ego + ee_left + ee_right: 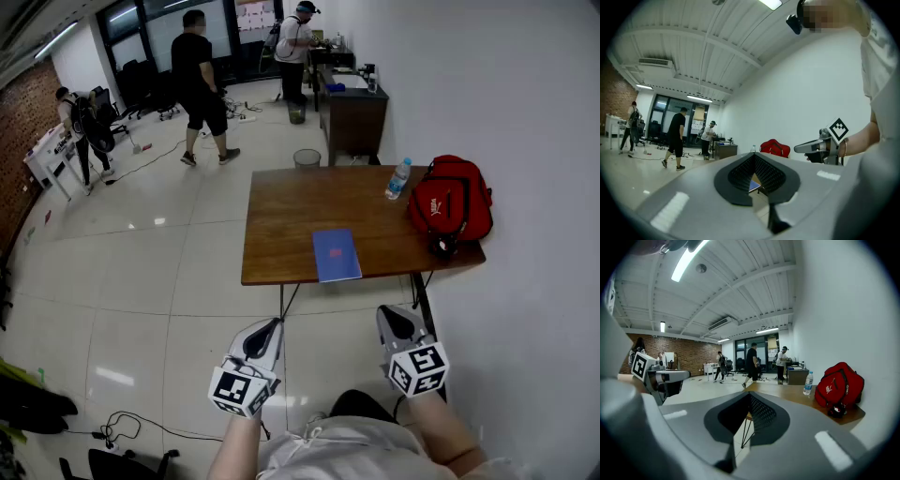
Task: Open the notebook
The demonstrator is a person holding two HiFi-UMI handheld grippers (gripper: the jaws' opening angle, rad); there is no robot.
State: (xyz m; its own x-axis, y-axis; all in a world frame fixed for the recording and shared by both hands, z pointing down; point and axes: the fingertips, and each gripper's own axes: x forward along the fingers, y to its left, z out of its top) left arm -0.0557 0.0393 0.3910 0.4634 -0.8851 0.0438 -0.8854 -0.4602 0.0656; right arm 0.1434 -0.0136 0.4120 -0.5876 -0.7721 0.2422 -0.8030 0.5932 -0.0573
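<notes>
Nothing is done yet: the notebook (337,255) lies closed on the table (281,225) at twelve o'clock. It is well apart from the left gripper (270,326) and right gripper (389,314), whose jaws seem together and empty.

An office: desks (354,105), office chairs (131,80), tiled floor (141,253).

wooden table (281,225) | blue notebook (336,255) near front edge | water bottle (398,178) | red bag (450,202) right end
</notes>
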